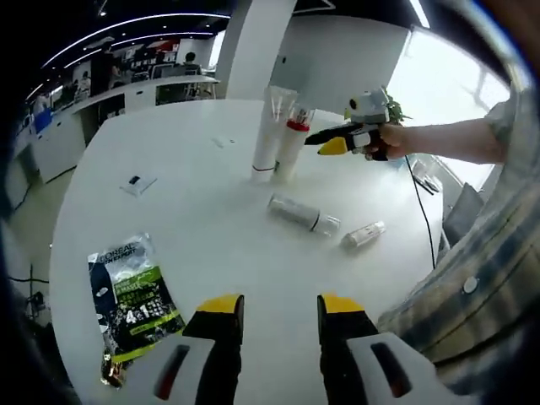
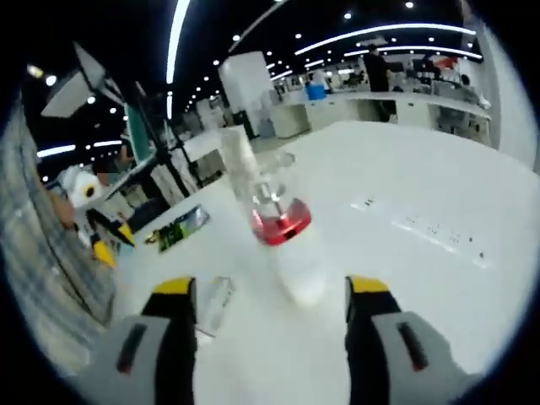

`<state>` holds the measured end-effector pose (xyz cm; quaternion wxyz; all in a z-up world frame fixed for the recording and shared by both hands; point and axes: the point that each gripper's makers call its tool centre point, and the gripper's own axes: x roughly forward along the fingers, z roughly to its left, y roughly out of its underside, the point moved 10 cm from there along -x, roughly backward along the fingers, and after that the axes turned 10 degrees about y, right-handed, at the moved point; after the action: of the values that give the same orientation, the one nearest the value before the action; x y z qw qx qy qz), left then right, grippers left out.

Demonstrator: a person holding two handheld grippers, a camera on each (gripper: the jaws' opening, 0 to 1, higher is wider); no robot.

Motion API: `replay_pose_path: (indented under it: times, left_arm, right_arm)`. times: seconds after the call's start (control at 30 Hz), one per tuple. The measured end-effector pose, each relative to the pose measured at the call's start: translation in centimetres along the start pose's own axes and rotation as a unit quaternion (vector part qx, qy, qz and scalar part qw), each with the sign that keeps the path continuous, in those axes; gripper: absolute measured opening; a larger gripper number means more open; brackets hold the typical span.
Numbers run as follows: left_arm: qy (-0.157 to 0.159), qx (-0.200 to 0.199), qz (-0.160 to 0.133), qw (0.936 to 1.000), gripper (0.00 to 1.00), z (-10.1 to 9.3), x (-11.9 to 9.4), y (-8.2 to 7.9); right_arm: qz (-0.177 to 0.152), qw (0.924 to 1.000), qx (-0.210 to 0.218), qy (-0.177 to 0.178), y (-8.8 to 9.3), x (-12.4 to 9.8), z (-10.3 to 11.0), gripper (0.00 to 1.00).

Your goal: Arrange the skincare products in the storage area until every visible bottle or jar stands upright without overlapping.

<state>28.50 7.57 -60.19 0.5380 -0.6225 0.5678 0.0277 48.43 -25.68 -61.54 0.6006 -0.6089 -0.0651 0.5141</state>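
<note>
Left gripper [image 1: 280, 314] hangs low over the white table [image 1: 202, 219], its yellow-tipped jaws spread wide with nothing between them. Just off its left jaw lies a dark green and black sachet [image 1: 135, 299], flat on the tabletop. Further out, past the middle of the table, a clear-capped bottle [image 1: 302, 213] lies on its side, and a smaller white tube [image 1: 363, 234] lies on its side just beyond it toward the person's sleeve. Further still, two tall white bottles stand upright and touching: the plain one [image 1: 268, 135] and the red-banded bottle [image 1: 291, 143] with a clear cap. In the left gripper view the right gripper [image 1: 325, 142] is held out by a hand [image 1: 390, 142], its yellow tips level with the red band, just beside that bottle.

Over to the right gripper view: right gripper [image 2: 272, 295] has its jaws wide apart, nothing gripped, and the red-banded bottle [image 2: 283, 228] stands straight ahead between and beyond the tips, blurred, so contact is hard to call. A clear bottle [image 2: 215, 304] lies near the left jaw. The sachet [image 2: 179, 228] sits further back, with the left gripper [image 2: 110, 245] at the far left edge.
</note>
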Motion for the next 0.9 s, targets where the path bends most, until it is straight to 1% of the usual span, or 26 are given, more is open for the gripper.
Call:
replay_pose_path:
  times: [0.07, 0.1, 0.17, 0.23, 0.27, 0.3, 0.33, 0.37, 0.4, 0.43, 0.47, 0.5, 0.57, 0.7, 0.77, 0.8, 0.83, 0.9]
  left_arm:
    - [0.002, 0.004, -0.001, 1.0, 0.36, -0.5, -0.2, 0.2]
    - [0.003, 0.008, -0.003, 1.0, 0.36, -0.8, -0.3, 0.3]
    - [0.003, 0.013, -0.008, 0.9999, 0.36, -1.3, -0.8, 0.6]
    - [-0.001, 0.015, -0.013, 0.9998, 0.36, -1.6, -1.4, 0.8]
    - [-0.004, 0.014, -0.018, 0.9997, 0.36, -1.7, -1.7, 0.9]
    - [-0.007, 0.006, -0.027, 0.9996, 0.36, -1.8, -2.0, 0.9]
    - [-0.014, -0.016, -0.052, 0.9984, 0.36, -1.9, -2.6, 0.8]
    - [-0.017, -0.024, -0.07, 0.9971, 0.36, -2.0, -3.1, 0.7]
    - [-0.023, -0.036, -0.09, 0.995, 0.36, -2.2, -3.7, 0.7]
    - [-0.029, -0.045, -0.102, 0.9933, 0.37, -2.3, -4.3, 0.8]
    - [-0.034, -0.047, -0.111, 0.9922, 0.37, -2.4, -4.6, 0.9]
    - [-0.037, -0.048, -0.117, 0.9913, 0.37, -2.5, -4.9, 1.0]
    - [-0.043, -0.053, -0.126, 0.9898, 0.37, -2.7, -5.5, 1.5]
    - [-0.061, -0.058, -0.146, 0.9856, 0.37, -2.8, -6.6, 2.4]
    - [-0.079, -0.071, -0.173, 0.9791, 0.37, -2.8, -7.3, 2.7]
    - [-0.082, -0.077, -0.182, 0.9768, 0.37, -2.9, -7.6, 2.8]
    - [-0.09, -0.085, -0.194, 0.9733, 0.37, -3.0, -8.0, 3.1]
    - [-0.097, -0.095, -0.215, 0.9671, 0.37, -3.2, -8.7, 3.6]
  right_arm:
    - [0.007, 0.9998, 0.014, 0.01, 1.1, -1.1, 1.0, 0.74]
    - [0.004, 0.9997, 0.02, 0.015, 1.5, -1.5, 1.5, 0.76]
    - [-0.012, 0.998, 0.058, 0.022, 2.8, -2.5, 2.9, 0.8]
    - [-0.013, 0.9966, 0.077, 0.027, 3.4, -3.0, 3.7, 0.85]
    - [-0.017, 0.9943, 0.1, 0.033, 4.0, -3.5, 4.2, 0.87]
    - [-0.025, 0.992, 0.117, 0.041, 4.3, -3.7, 4.4, 0.9]
    - [-0.042, 0.9873, 0.144, 0.052, 4.6, -4.1, 4.7, 0.92]
    - [-0.053, 0.9841, 0.159, 0.058, 4.8, -4.4, 5.0, 0.94]
    - [-0.067, 0.9786, 0.183, 0.065, 5.0, -4.7, 5.4, 0.95]
    - [-0.08, 0.9745, 0.199, 0.067, 5.2, -4.9, 5.8, 0.97]
    - [-0.085, 0.973, 0.204, 0.068, 5.3, -4.9, 6.1, 0.98]
    - [-0.082, 0.9735, 0.202, 0.069, 5.5, -5.0, 6.5, 0.99]
    - [-0.075, 0.975, 0.197, 0.072, 5.7, -4.8, 7.2, 0.99]
    - [-0.056, 0.975, 0.195, 0.09, 6.2, -4.8, 7.7, 0.99]
    - [-0.04, 0.9781, 0.179, 0.097, 6.5, -5.2, 7.9, 0.99]
    - [-0.033, 0.9801, 0.169, 0.098, 6.6, -5.3, 7.8, 0.99]
    - [-0.015, 0.9824, 0.16, 0.096, 6.8, -5.6, 7.7, 0.99]
    - [0.004, 0.9841, 0.152, 0.093, 6.7, -5.9, 7.4, 0.99]
